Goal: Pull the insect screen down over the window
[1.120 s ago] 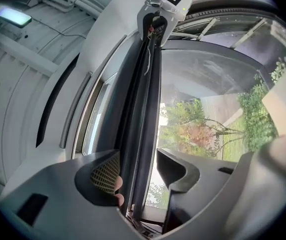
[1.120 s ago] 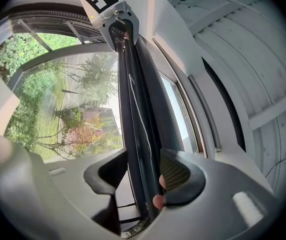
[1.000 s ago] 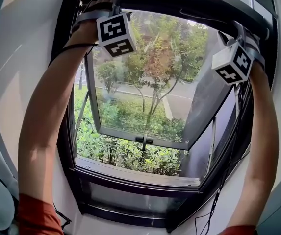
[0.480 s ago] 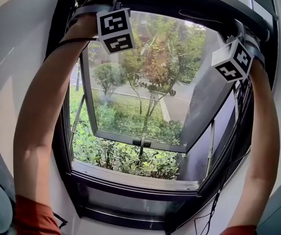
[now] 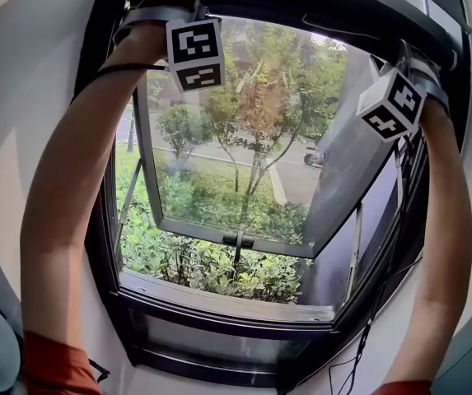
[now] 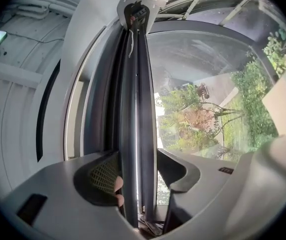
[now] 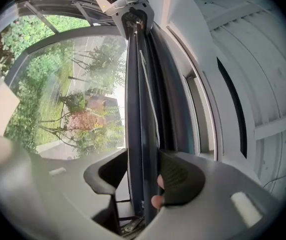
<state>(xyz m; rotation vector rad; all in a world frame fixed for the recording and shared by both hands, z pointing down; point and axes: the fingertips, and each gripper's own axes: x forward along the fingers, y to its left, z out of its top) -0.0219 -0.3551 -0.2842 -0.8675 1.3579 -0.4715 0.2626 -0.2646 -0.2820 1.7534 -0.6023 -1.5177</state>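
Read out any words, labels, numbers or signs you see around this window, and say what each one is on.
No readable words or numbers anywhere.
Marker cube of the left gripper: black-and-white square patterns, not text.
Marker cube of the right gripper: the same.
Small dark tag on the left gripper's body: too small to read.

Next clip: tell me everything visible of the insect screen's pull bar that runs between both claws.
The dark grey metal pull bar of the insect screen is a long, slim, smooth rail with lengthwise grooves, seemingly painted aluminium. It sits along the top of the black window frame, so the screen is not yet down. It runs between the jaws of the left claw and the right claw. The right grips it; the left's far jaw may stand just clear.
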